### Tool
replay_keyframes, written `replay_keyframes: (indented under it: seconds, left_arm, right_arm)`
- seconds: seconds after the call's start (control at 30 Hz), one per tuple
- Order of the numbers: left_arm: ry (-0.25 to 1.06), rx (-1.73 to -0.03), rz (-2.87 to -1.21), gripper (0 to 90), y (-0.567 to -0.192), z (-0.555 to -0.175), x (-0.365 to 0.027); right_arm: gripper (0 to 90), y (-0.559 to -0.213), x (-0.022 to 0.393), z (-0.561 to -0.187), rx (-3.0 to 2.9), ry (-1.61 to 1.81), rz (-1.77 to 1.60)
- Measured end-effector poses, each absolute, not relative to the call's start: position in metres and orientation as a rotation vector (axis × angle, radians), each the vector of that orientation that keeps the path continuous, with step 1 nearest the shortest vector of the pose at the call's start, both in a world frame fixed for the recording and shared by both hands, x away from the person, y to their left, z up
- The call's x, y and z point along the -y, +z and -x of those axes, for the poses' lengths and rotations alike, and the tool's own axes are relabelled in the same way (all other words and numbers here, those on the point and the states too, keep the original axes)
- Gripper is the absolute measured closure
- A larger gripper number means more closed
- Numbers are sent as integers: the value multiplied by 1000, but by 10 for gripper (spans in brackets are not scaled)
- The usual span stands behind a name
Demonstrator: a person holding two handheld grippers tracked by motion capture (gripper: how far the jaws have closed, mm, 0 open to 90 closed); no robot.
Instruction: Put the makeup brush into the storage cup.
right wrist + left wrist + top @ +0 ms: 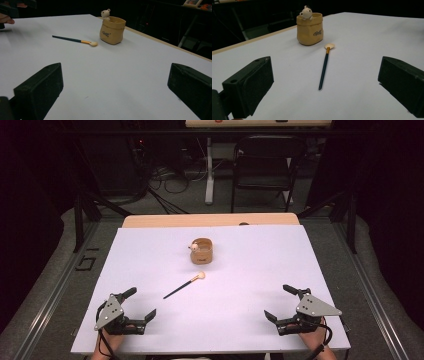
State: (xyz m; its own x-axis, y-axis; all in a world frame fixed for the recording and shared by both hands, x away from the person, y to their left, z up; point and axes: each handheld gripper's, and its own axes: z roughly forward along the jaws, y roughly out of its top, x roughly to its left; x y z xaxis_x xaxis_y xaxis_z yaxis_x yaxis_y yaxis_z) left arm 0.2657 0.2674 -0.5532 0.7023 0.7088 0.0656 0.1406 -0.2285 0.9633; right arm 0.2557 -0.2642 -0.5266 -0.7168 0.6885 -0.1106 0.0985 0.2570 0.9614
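Item 1, left gripper (140, 303): I see matte black blocky jaws spread wide with nothing between them, under a grey three-cornered metal plate, resting near the front left corner of the sheet. In the left gripper view the jaw faces look flat, with small screw holes on the top of the left one. My left hand (111, 340) is cut off by the bottom edge.

Item 2, right gripper (280, 302): I see the same build, jaws likewise wide apart and empty, near the front right corner. My right hand (314, 337) is partly hidden under it.

Item 3, slim paintbrush with a dark teal handle, gold ferrule and pale cream fan-shaped tip (324, 67): it lies flat on the sheet, well ahead of both grippers, the tip pointing toward the pot and lying just short of it, not touching.

Item 4, tan sack-shaped pot with a wrinkled, soft-looking rolled rim (202, 251): it stands upright near the middle of the sheet. A small cream bear figure (306, 13) perches at its rim. Dark script on its side is too small for me to read.

Item 5, smooth white sheet covering the table (250, 270): a strip of light wooden tabletop (210, 220) shows along its far edge.

Item 6, dark folding chair (267, 165): it stands beyond the table, dim, with tangled floor cables beside it.
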Motion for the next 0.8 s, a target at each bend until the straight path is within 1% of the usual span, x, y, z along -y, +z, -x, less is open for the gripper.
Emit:
replay_keyframes:
  seconds: [0.8]
  left_arm:
    - [593,-695,-1785,2,-549,-282,-254]
  right_arm:
    - [0,-527,264,-257,-2023,1480,-719]
